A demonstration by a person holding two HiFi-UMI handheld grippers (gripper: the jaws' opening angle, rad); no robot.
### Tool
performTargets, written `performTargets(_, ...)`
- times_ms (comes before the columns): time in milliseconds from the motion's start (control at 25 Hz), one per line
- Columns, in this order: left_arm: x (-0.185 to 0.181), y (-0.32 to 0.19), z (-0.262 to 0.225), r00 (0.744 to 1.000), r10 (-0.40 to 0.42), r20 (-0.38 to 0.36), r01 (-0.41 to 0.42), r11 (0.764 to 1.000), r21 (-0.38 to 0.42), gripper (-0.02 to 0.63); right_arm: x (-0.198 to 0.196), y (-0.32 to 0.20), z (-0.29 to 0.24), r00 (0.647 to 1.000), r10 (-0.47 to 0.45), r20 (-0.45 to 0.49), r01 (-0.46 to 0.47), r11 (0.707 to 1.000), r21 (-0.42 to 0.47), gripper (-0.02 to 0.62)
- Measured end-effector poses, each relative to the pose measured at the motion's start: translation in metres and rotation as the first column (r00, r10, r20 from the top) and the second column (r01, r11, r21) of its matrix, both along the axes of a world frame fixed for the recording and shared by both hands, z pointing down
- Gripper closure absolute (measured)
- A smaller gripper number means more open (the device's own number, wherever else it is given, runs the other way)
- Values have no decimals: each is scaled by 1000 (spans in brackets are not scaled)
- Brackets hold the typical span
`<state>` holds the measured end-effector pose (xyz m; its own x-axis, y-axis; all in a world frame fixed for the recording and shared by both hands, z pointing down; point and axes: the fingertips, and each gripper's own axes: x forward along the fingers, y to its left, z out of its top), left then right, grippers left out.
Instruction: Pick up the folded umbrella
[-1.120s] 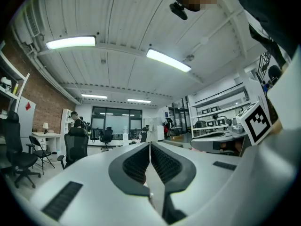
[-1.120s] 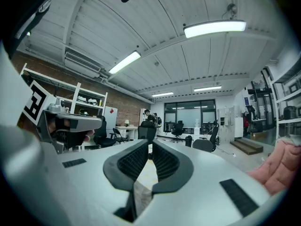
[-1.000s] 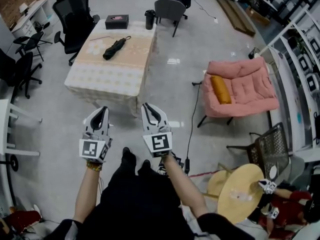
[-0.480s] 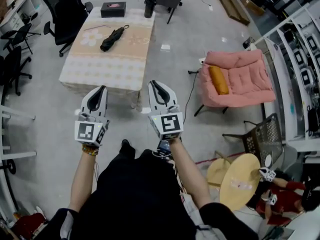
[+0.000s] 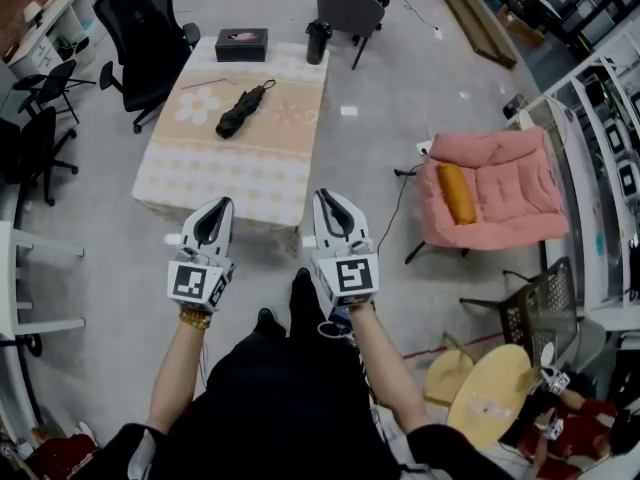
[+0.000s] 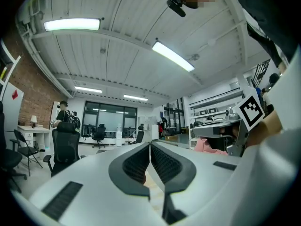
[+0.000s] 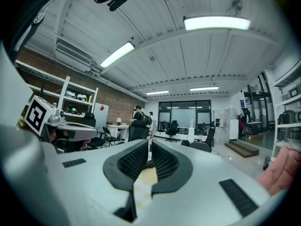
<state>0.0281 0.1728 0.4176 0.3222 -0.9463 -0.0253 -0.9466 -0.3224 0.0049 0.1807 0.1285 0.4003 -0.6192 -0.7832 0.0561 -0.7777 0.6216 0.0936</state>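
Observation:
The folded black umbrella [image 5: 243, 110] lies slantwise on the far half of a table covered with a pale floral cloth [image 5: 225, 173]. My left gripper [image 5: 218, 208] and right gripper [image 5: 328, 198] are held side by side, level, at the table's near edge, well short of the umbrella. Both are shut with nothing between the pads. In the left gripper view the jaws [image 6: 150, 146] meet along their length. The right gripper view shows its jaws [image 7: 149, 149] closed at the tips too. The umbrella appears in neither gripper view.
A black box [image 5: 241, 44] and a dark flask [image 5: 318, 41] stand at the table's far end. Black office chairs [image 5: 140, 28] stand to the left and a grey chair [image 5: 350, 13] beyond. A pink armchair [image 5: 490, 193] and a cable on the floor are at the right.
The person has walked toward the table, so both grippers, earlier short of it over the floor, now reach its near edge. Both stayed shut.

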Motion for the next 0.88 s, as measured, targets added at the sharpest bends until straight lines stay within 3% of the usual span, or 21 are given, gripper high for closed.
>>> performTargets(400,10,-116,1,996,-72,43,73,997,-36,589,11,-128,10,995,-75,64,75,997,5,578)
performTargets(600,19,-154,8,995,-85,59,89,994,-59,589,16,-167,14,991,-99,87,105,992,-64,578)
performTargets(880,-4,-197,30,994,-90,66,96,991,-98,589,10,-209,33,994,-81,75,86,995,-60,578)
